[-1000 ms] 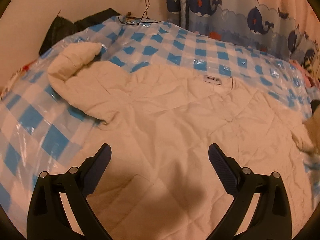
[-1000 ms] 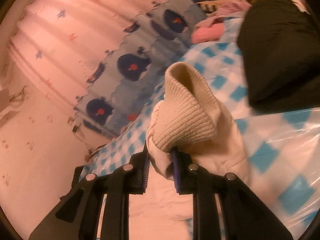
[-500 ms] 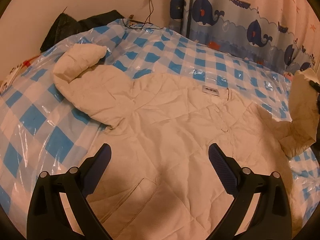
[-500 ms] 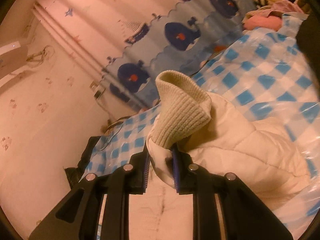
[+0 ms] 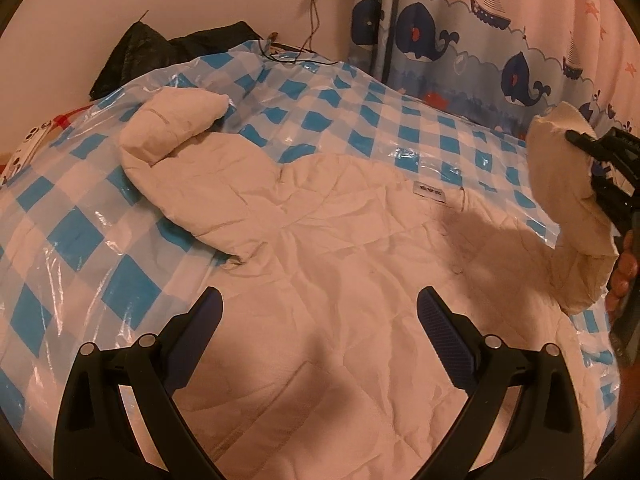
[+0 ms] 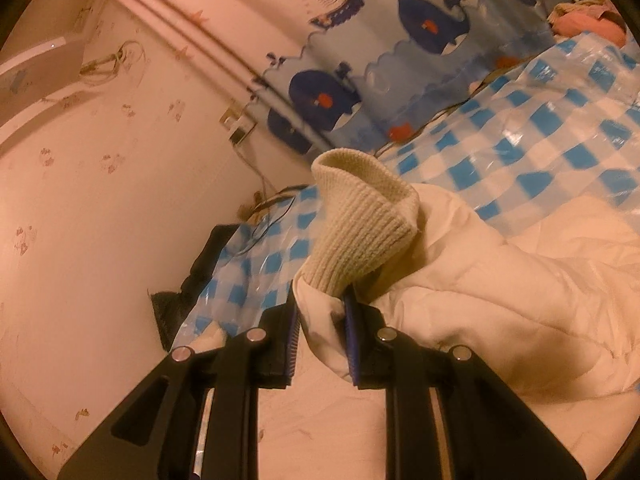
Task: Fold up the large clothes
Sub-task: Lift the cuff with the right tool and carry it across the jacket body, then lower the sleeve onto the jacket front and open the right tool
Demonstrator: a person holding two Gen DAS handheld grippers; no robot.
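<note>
A cream jacket (image 5: 320,280) lies spread on the bed (image 5: 380,120). The right gripper (image 6: 320,320) clamps its sleeve (image 6: 360,232), lifted above the bed; the left gripper (image 5: 318,312) hovers over the jacket, jaws spread, empty.

My left gripper (image 5: 318,312) is black plastic. Its fingers (image 5: 444,330) wear ribbed dark-blue pads. Silver screws dot both frames.

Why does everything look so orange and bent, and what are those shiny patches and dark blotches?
Left wrist view: warm lighting tints everything orange; the fisheye lens bows the curtain and blacks out corners; glare streaks the checked plastic sheet; soft shadows darken the jacket. Right wrist view: same tint and bending; the knit cuff looks sharp; a shadow sits beneath the sleeve.
</note>
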